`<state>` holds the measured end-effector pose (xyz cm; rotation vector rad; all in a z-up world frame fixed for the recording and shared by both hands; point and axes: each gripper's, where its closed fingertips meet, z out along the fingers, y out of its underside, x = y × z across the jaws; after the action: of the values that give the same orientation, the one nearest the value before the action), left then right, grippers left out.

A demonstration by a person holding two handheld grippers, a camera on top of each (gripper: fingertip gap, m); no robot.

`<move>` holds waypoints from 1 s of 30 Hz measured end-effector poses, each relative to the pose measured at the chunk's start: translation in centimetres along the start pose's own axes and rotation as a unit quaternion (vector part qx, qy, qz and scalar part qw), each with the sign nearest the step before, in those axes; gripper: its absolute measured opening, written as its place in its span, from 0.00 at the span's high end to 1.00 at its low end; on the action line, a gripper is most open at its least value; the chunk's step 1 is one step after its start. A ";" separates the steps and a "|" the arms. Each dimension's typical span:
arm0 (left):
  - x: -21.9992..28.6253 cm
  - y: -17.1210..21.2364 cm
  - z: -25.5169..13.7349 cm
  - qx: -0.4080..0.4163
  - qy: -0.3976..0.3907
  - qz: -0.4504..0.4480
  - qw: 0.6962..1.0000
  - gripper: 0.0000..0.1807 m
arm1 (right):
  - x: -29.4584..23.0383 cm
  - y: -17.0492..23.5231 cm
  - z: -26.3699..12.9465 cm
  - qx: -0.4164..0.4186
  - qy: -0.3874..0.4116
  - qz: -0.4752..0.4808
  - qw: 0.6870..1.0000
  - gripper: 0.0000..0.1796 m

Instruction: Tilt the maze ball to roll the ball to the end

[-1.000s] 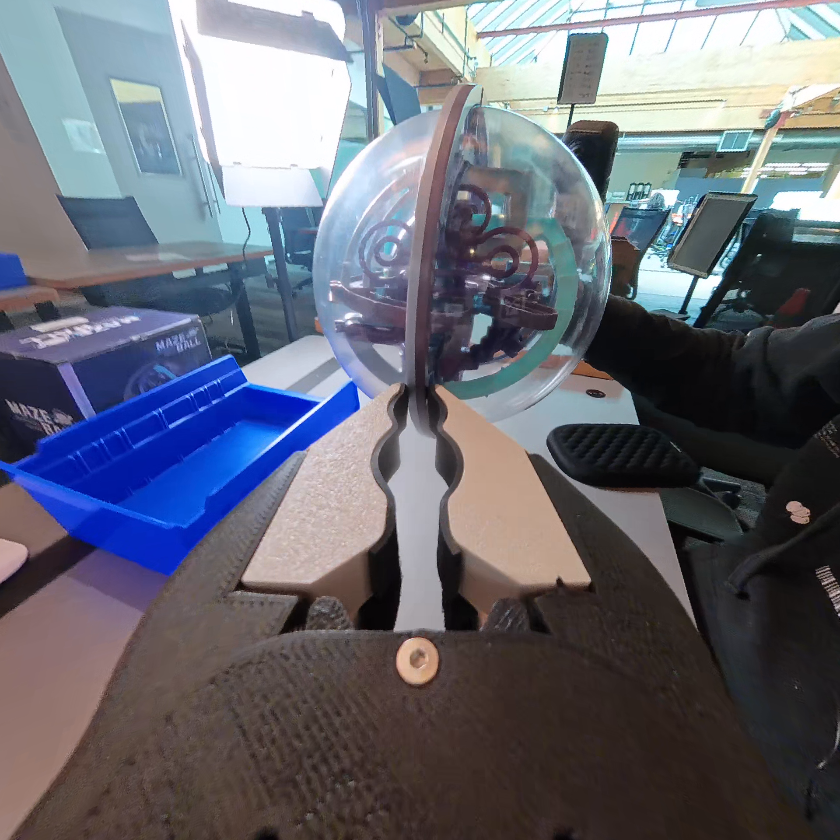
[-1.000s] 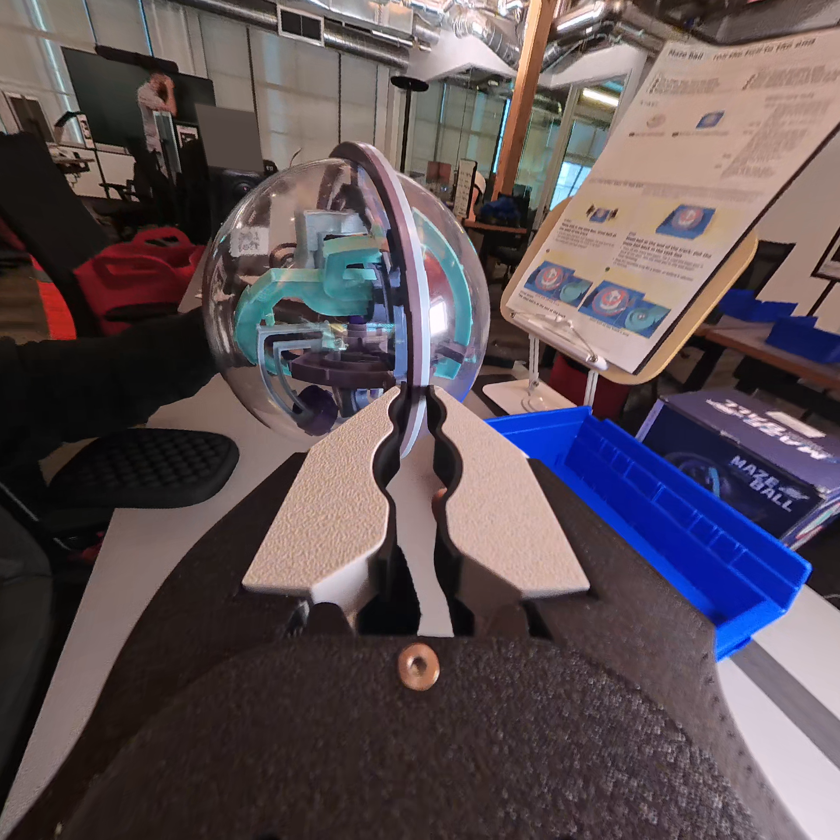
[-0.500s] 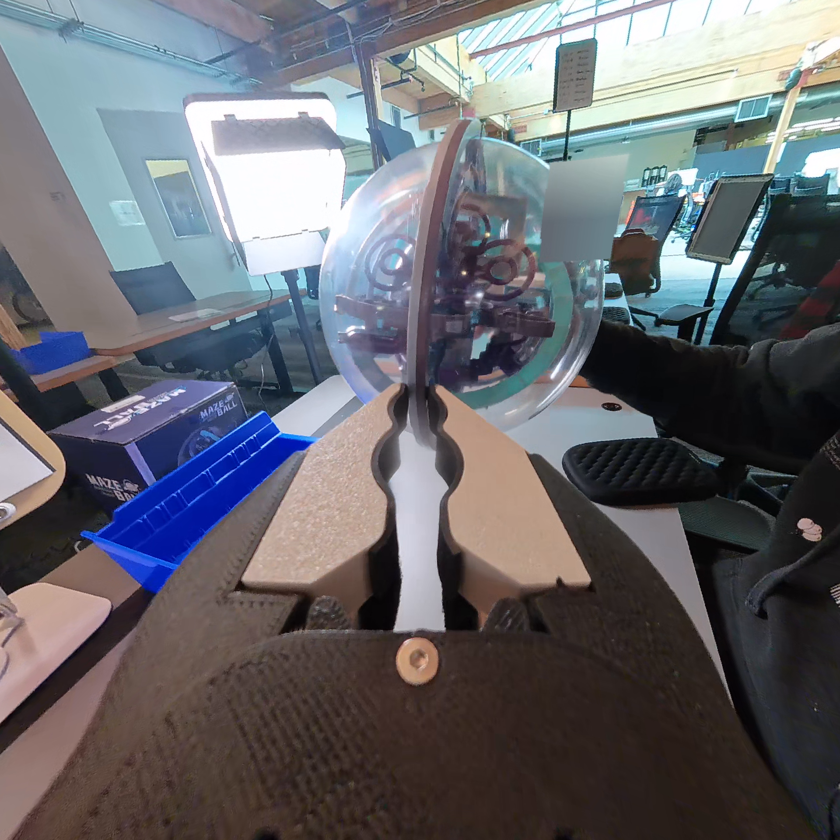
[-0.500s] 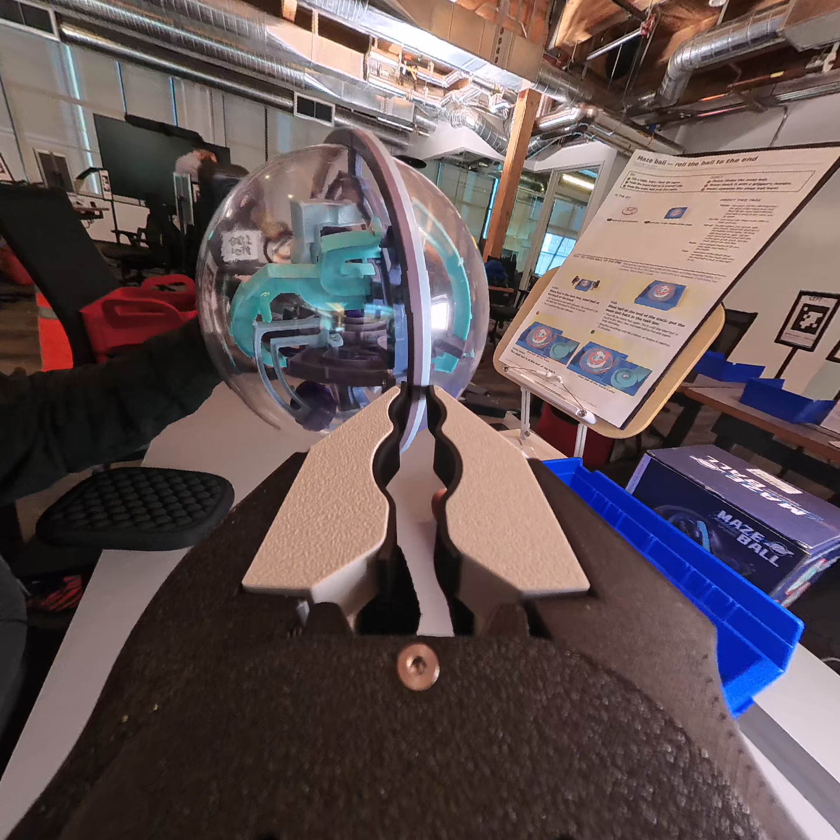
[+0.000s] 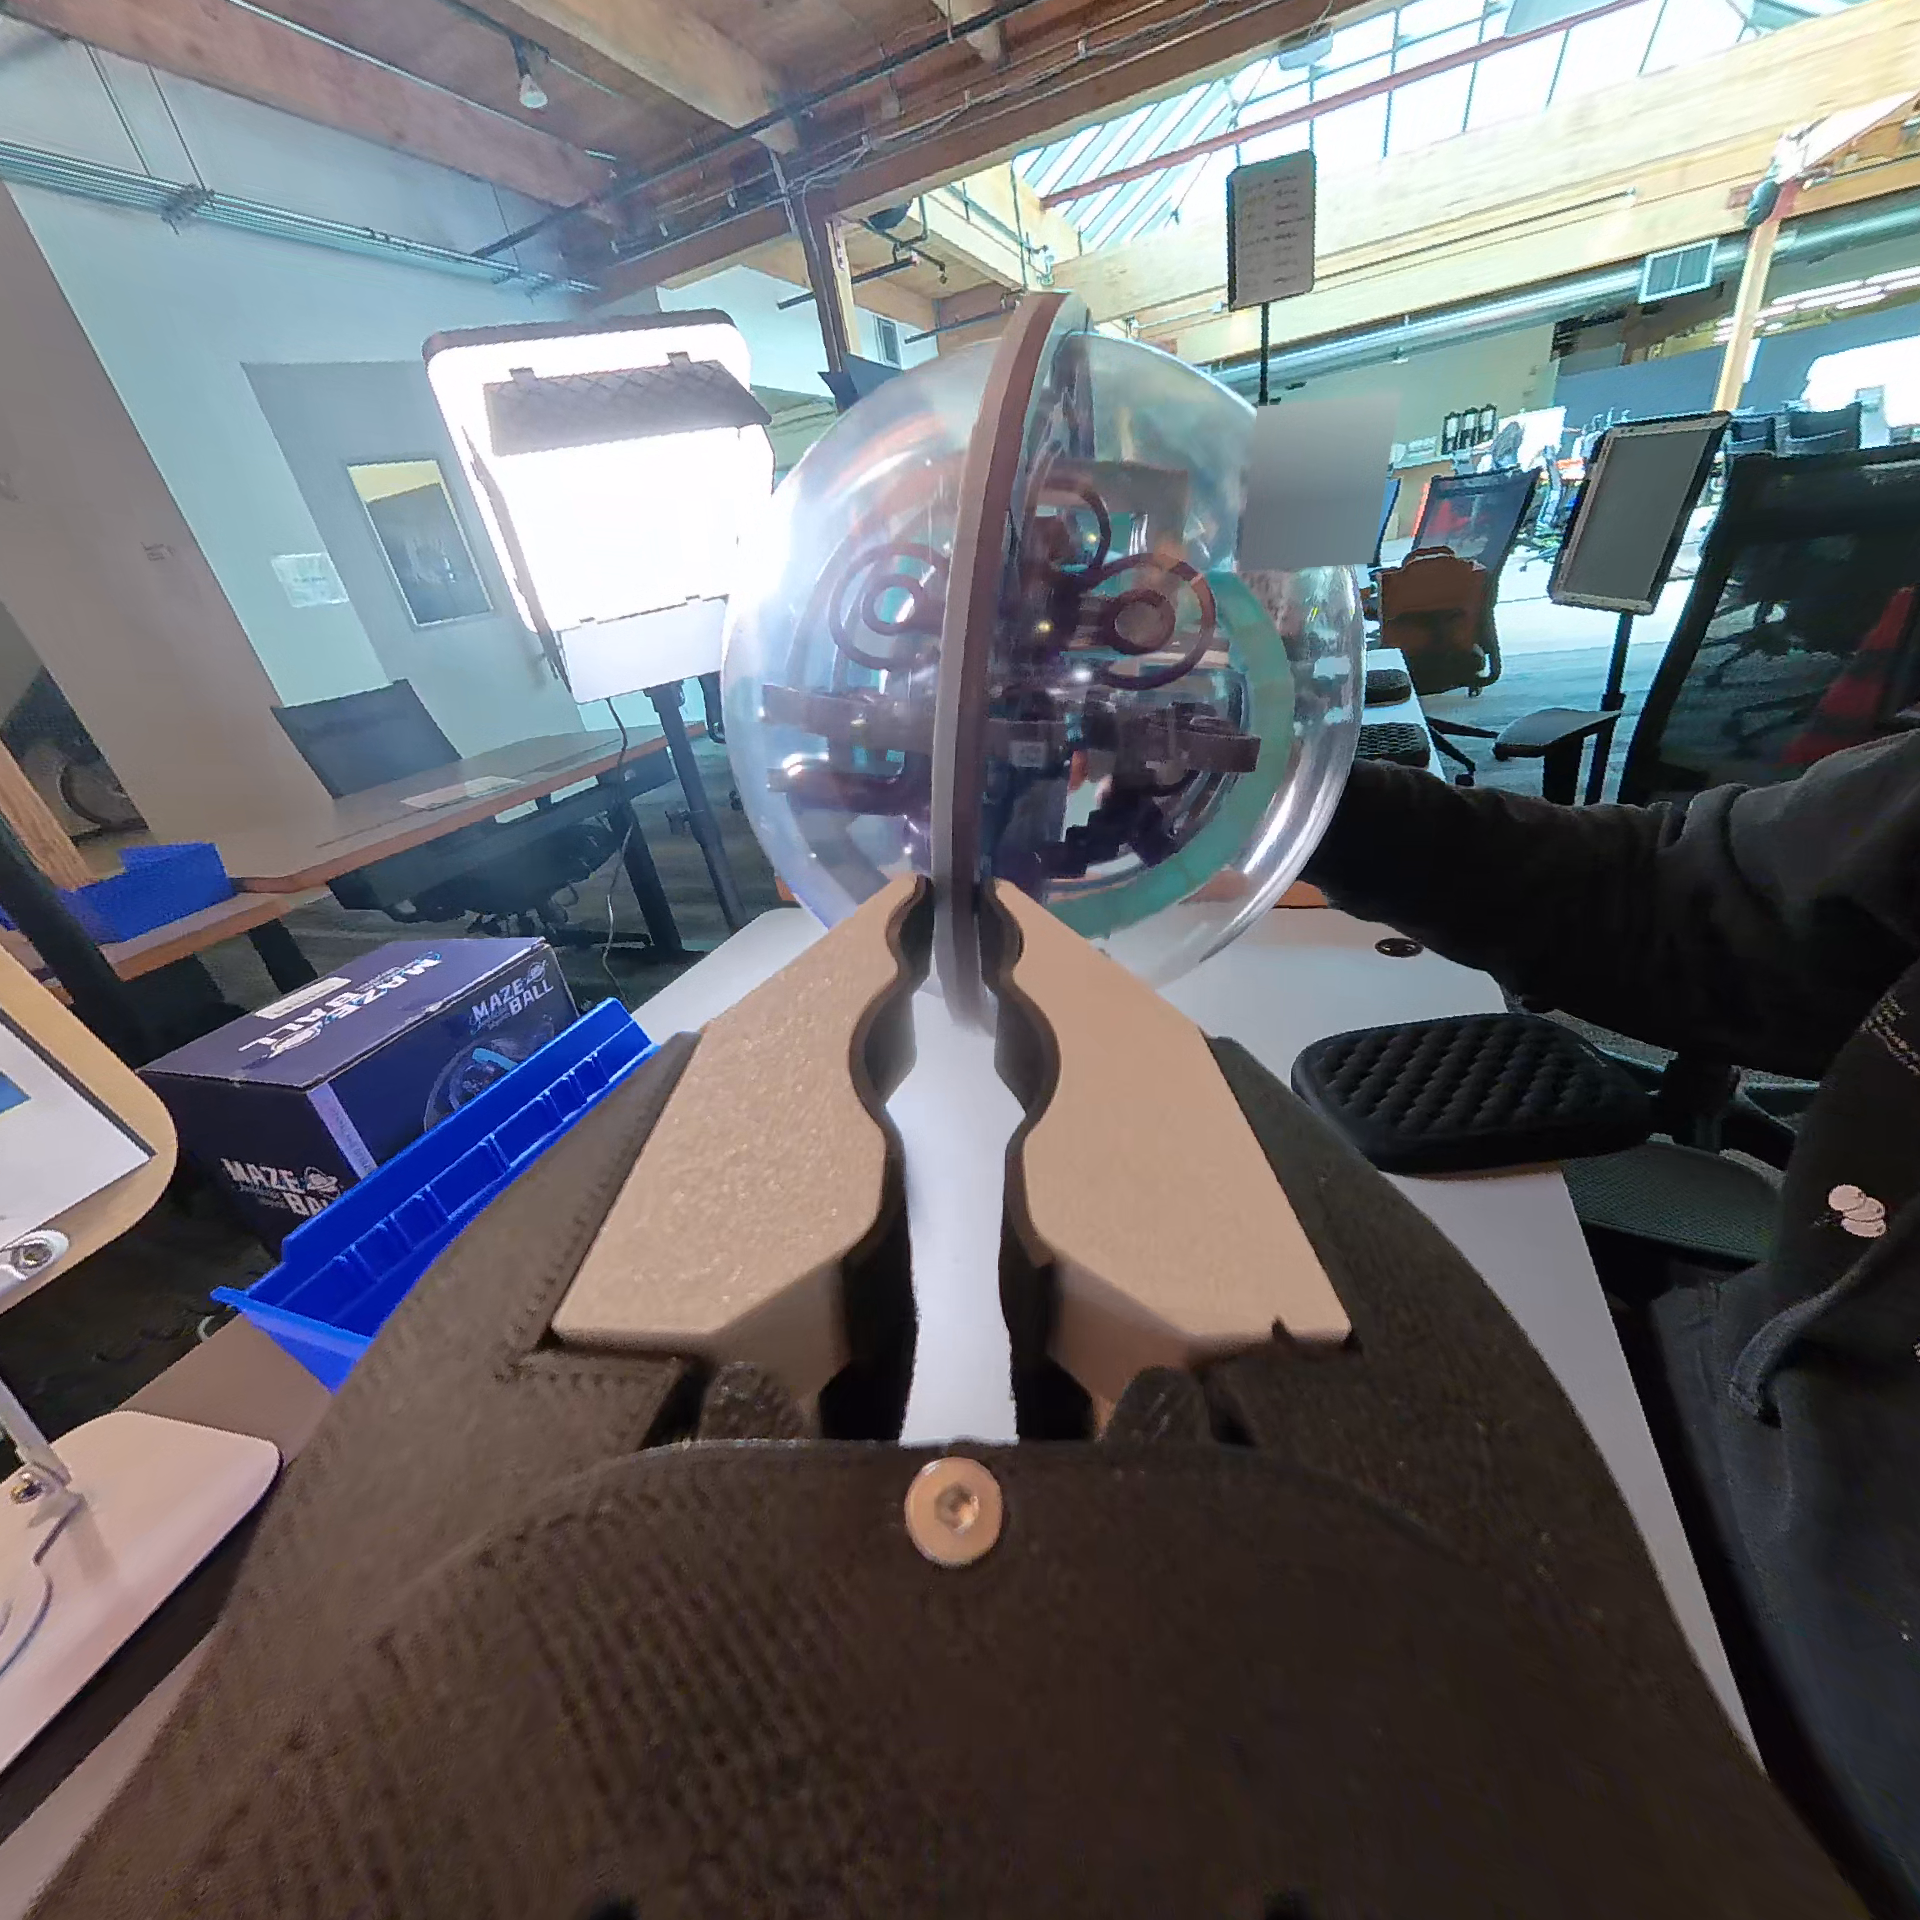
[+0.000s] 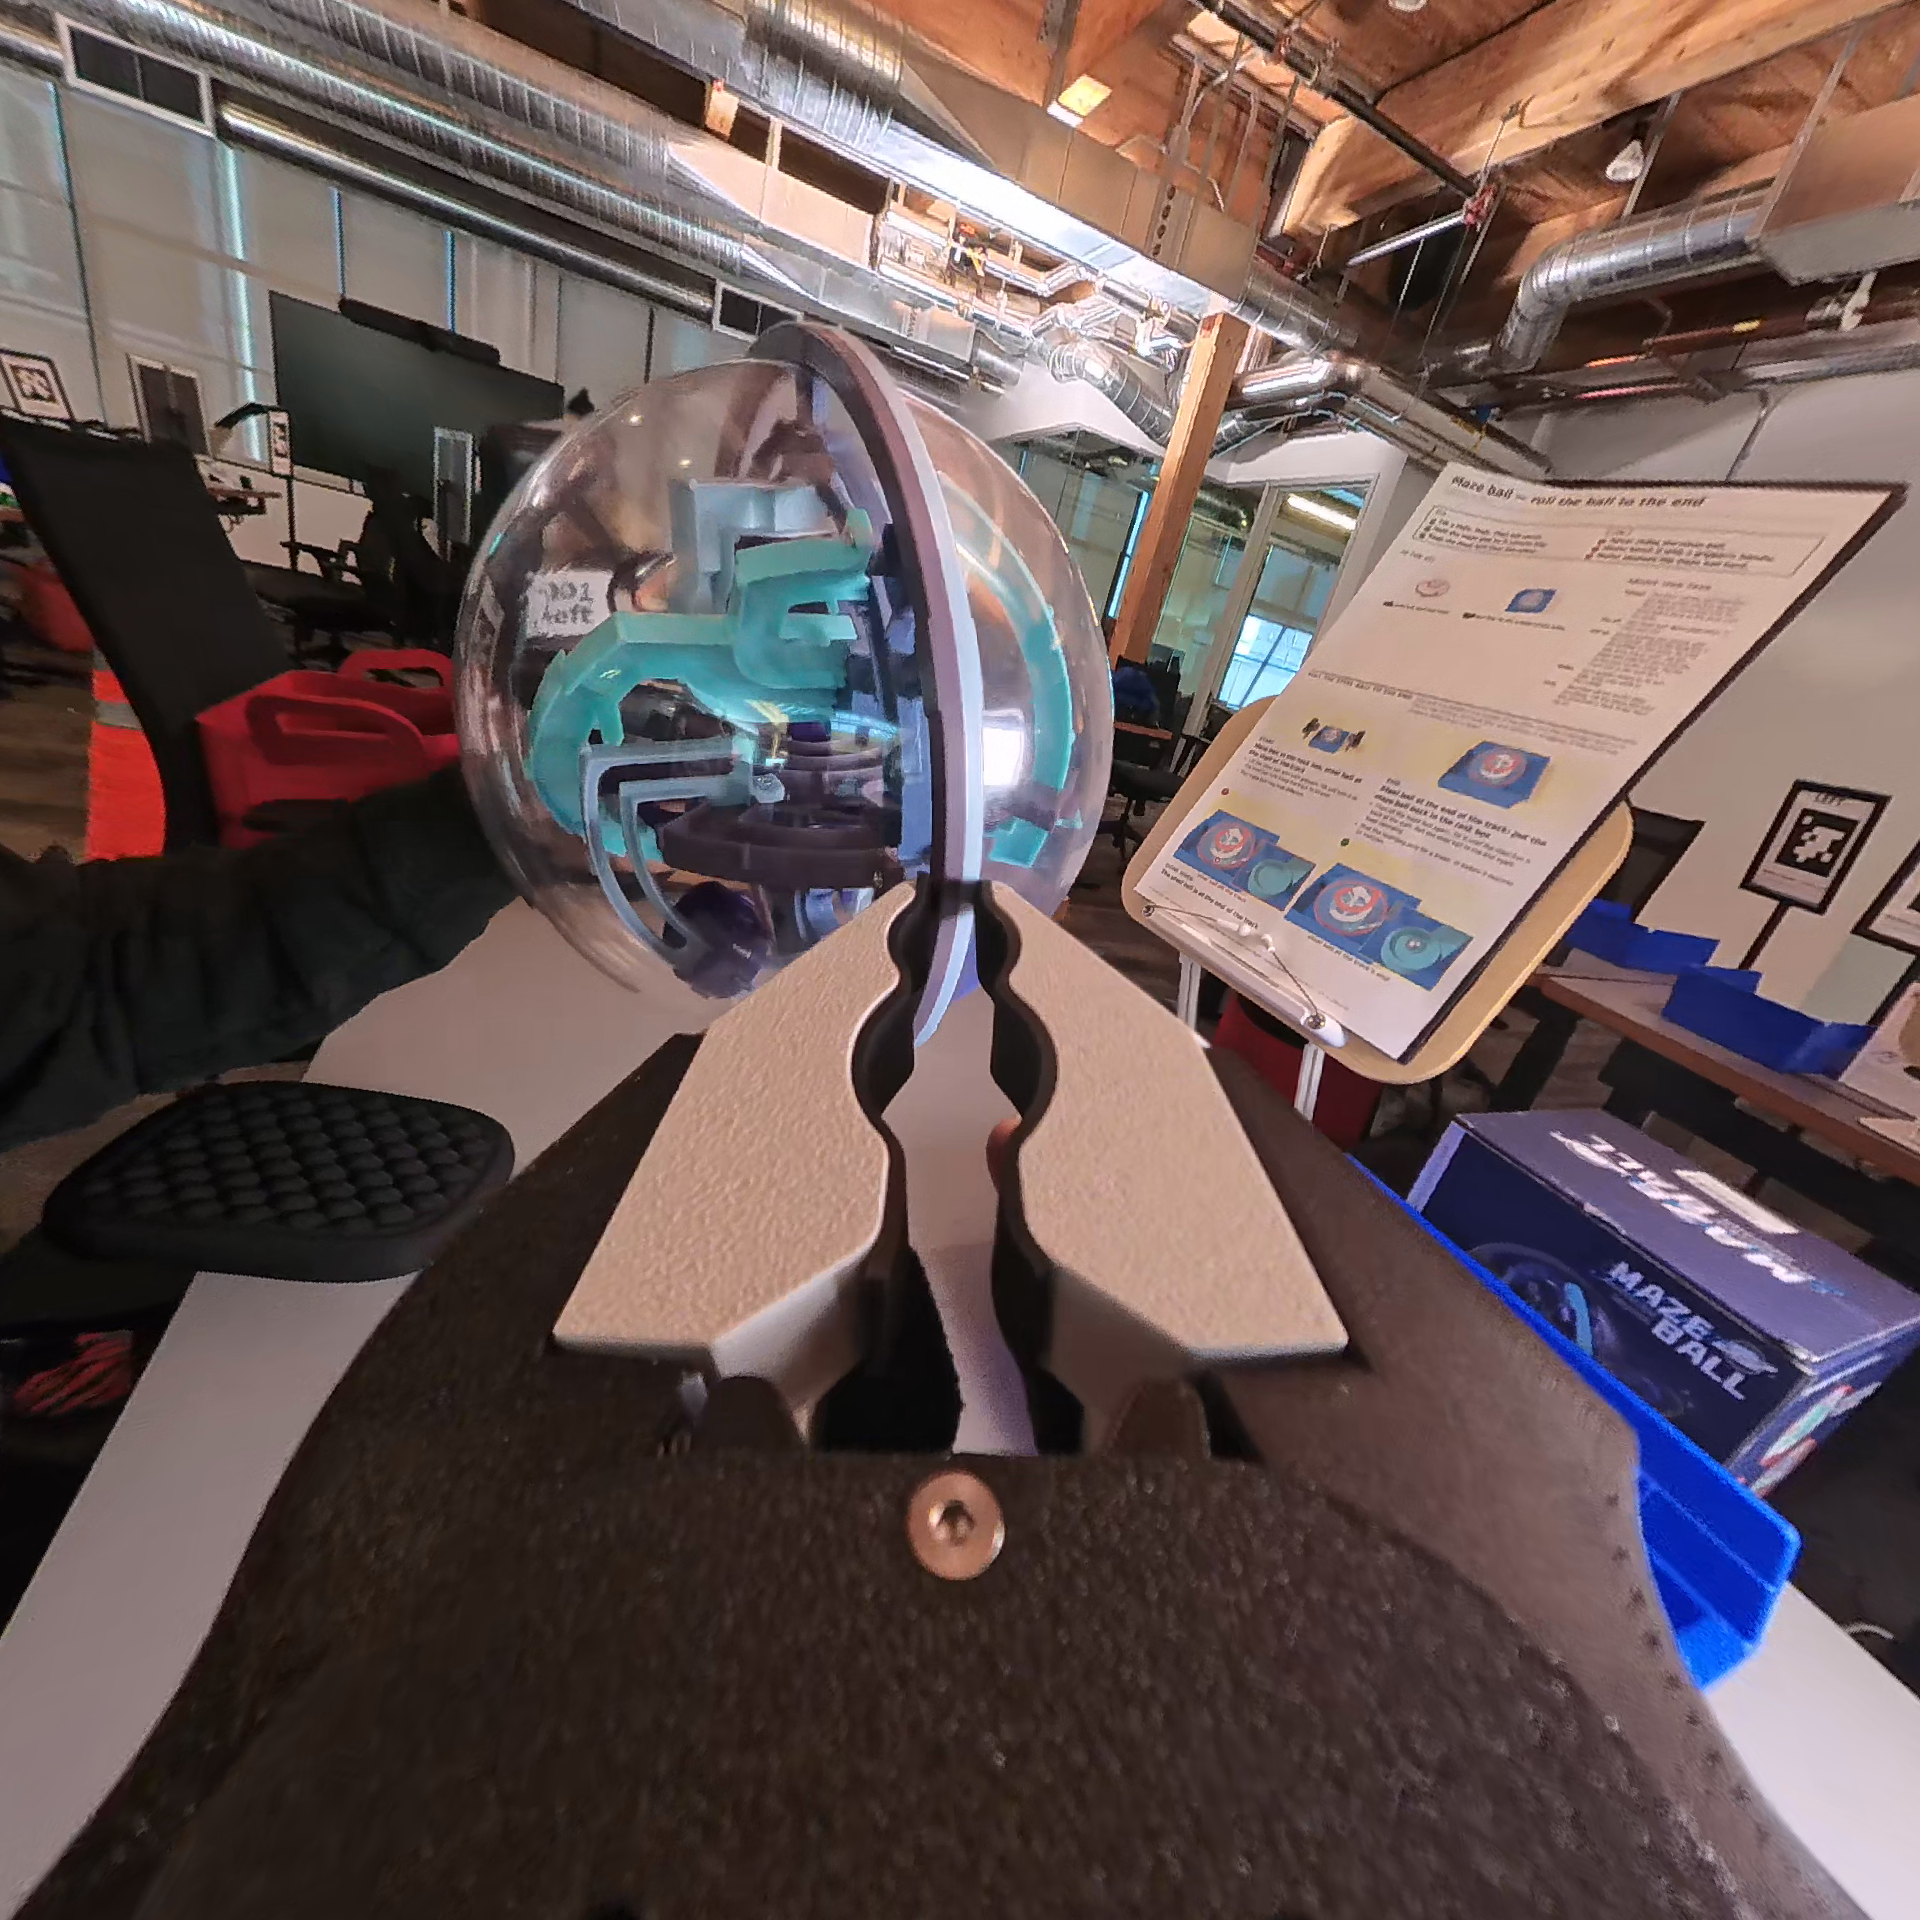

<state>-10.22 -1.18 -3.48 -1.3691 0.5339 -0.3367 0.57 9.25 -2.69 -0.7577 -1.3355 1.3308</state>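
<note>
- Counter [image 5: 1455, 997]: pale top under everything, running from 6 to 12 o'clock in both wrist views.
- Blue bin [image 5: 457, 1174]: at 9 o'clock in the left wrist view, at 4 o'clock in the right one; a dark printed box [image 6: 1683, 1278] sits just beside it.
- Maze ball [image 5: 1039, 665]: clear sphere w/ teal and purple tracks, held up off the counter at 12 o'clock of both cameras, its flat equator rim standing nearly upright.
- Left hand-held gripper [image 5: 948, 904]: fingers pressed together on the rim's lower edge, pinching it.
- Right hand-held gripper [image 6: 943, 904]: same pinch on the rim from the opposite side (so the sphere hangs between two thin grips).
- Small steel ball: possibly the bright speck near the sphere's centre in the right wrist view, but too small to say; progress along the track can't be judged.
- Risks, as I read it: rim is thin, so uneven twisting btw. the two grips could let it slip out and drop; tilting too fast would prob. throw the ball off its track.
</note>
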 end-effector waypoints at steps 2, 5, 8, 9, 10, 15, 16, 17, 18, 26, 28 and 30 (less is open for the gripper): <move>0.2 0.0 0.1 0.004 0.002 0.002 1.000 0.96 | 0.1 -0.5 0.0 0.001 0.001 -0.010 1.000 0.97; 0.3 0.1 0.1 0.004 0.003 0.004 1.000 0.96 | 0.2 -1.1 0.1 0.002 0.001 -0.018 1.000 0.97; 0.4 -0.1 0.0 0.008 0.001 0.002 1.000 0.96 | 0.2 -1.6 0.3 0.003 -0.002 -0.024 1.000 0.97; 0.4 -0.2 0.0 0.009 0.001 0.002 1.000 0.96 | 0.2 -1.7 0.4 0.003 -0.002 -0.026 1.000 0.97; 0.3 -0.3 -0.1 0.009 0.000 0.001 1.000 0.96 | 0.2 -1.8 0.4 0.003 -0.003 -0.027 1.000 0.97; 0.5 -0.1 -0.2 0.007 0.003 -0.016 1.000 0.96 | 0.2 -1.9 0.5 -0.004 -0.003 -0.018 1.000 0.97; 0.5 0.1 -0.2 0.006 0.004 -0.022 1.000 0.96 | 0.2 -1.8 0.5 -0.008 -0.003 -0.012 1.000 0.97; 0.6 0.3 -0.2 0.005 0.006 -0.028 1.000 0.96 | 0.2 -1.5 0.5 -0.013 -0.003 -0.007 1.000 0.97; 0.7 0.5 -0.3 0.004 0.007 -0.033 0.999 0.96 | 0.1 -1.3 0.5 -0.018 -0.004 -0.003 1.000 0.97; 1.8 2.6 -0.5 -0.011 0.020 -0.065 0.998 0.96 | -0.6 0.9 -0.2 -0.040 -0.015 0.044 0.998 0.97; 1.9 3.2 -0.5 -0.016 0.022 -0.073 0.997 0.96 | -0.8 1.4 -0.4 -0.043 -0.017 0.052 0.998 0.97; 2.0 3.7 -0.5 -0.018 0.023 -0.079 0.996 0.96 | -1.0 1.9 -0.6 -0.047 -0.017 0.056 0.997 0.97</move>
<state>-9.11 -1.98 -7.50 -1.4454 0.4734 -0.4903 0.89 8.84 -4.80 -0.8889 -1.4077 1.3830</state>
